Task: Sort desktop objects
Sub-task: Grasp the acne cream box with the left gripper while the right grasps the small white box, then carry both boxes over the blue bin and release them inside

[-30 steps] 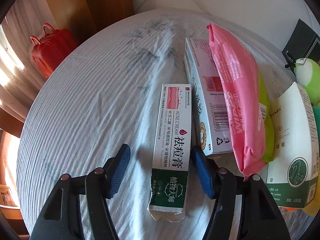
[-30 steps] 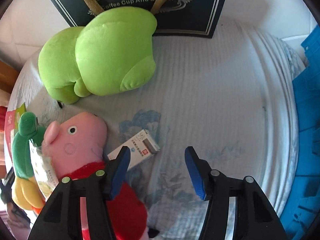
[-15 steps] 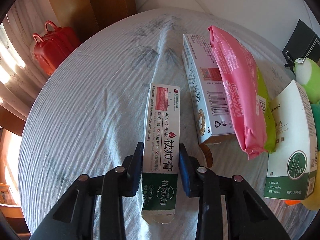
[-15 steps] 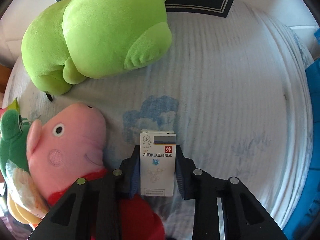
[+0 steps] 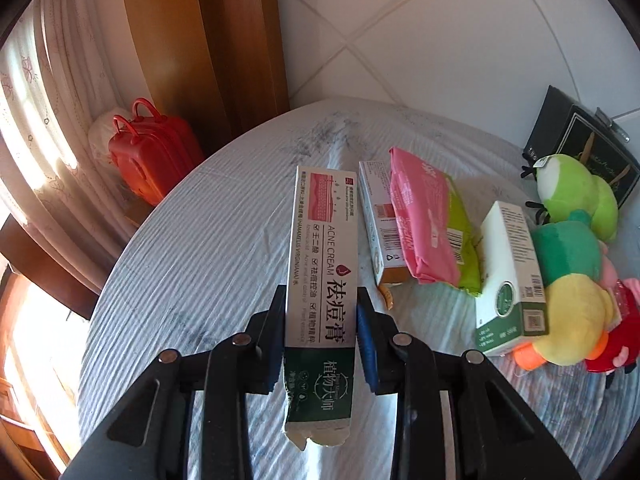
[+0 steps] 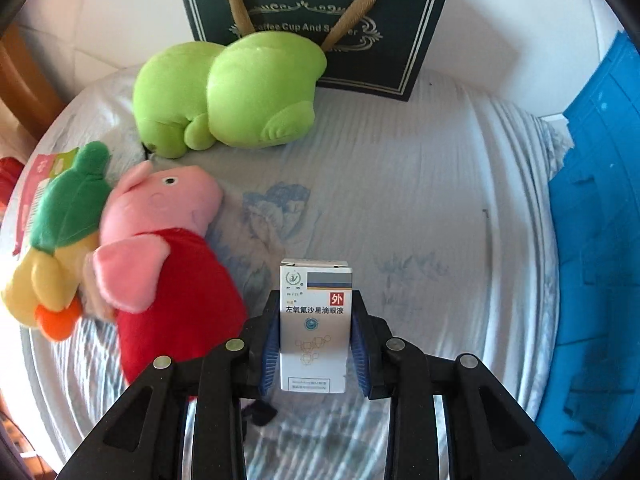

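Observation:
My left gripper [image 5: 320, 332] is shut on a long white and green acne cream box [image 5: 324, 256] and holds it lifted above the cloth-covered table [image 5: 208, 248]. My right gripper [image 6: 314, 340] is shut on a small white eye-drop box [image 6: 314, 320], raised above the table [image 6: 420, 200]. To the left gripper's right lie a white box [image 5: 374, 208], a pink packet [image 5: 420, 216] on a green packet [image 5: 464, 240], and an upright white and green box [image 5: 508, 276].
Plush toys lie together: a green frog [image 6: 232, 96], a pink pig in red [image 6: 168, 248] and a green and yellow toy [image 6: 52, 248]. A dark gift bag [image 6: 312, 28] stands at the back. A blue crate [image 6: 600, 240] is at the right. A red case [image 5: 152, 152] sits beyond the table.
Both grippers closed on their boxes and lifted them off the table. The views pulled back and up, showing more of the table and wall.

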{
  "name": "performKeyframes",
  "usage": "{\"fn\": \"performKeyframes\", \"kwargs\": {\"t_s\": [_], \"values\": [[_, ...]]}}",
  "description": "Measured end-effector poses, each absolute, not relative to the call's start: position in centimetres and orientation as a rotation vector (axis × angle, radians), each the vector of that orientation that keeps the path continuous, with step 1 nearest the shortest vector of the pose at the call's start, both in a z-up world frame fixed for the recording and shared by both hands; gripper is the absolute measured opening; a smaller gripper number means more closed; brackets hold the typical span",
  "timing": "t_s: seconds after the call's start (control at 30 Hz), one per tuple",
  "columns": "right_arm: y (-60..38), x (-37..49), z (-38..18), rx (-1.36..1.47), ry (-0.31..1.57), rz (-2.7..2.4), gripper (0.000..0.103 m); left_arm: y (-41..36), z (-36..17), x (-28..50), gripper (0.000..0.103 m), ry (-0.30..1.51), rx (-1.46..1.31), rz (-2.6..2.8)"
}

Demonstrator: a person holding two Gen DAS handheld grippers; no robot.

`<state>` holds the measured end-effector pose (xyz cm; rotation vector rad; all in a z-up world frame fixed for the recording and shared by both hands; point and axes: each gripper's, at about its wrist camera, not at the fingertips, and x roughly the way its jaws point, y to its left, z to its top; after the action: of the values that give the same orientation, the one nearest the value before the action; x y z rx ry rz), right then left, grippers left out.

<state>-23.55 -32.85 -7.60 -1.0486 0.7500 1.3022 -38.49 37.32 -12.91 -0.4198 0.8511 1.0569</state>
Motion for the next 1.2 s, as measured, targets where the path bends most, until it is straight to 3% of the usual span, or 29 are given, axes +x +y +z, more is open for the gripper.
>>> {"fn": "performKeyframes", "kwargs": {"t_s": [0.33,0.7,1.2], "values": [[-45.1,-23.0,-1.1,-0.942,0.544,1.36,0.031,27.1,-11.6,-40.5,0.031,0.827,-0.4,1.044],[-56.5,-21.2,8.7,-0.727,0.374,1.477,0.031,15.5,-6.4,-39.4,0.031,0.737,-0.308,0.924],[-66.2,-7.4,18.9,-0.487,0.199,1.414,0.031,-3.6,2.1,-25.3,0.031,0.563,-0.133,0.599]]}}
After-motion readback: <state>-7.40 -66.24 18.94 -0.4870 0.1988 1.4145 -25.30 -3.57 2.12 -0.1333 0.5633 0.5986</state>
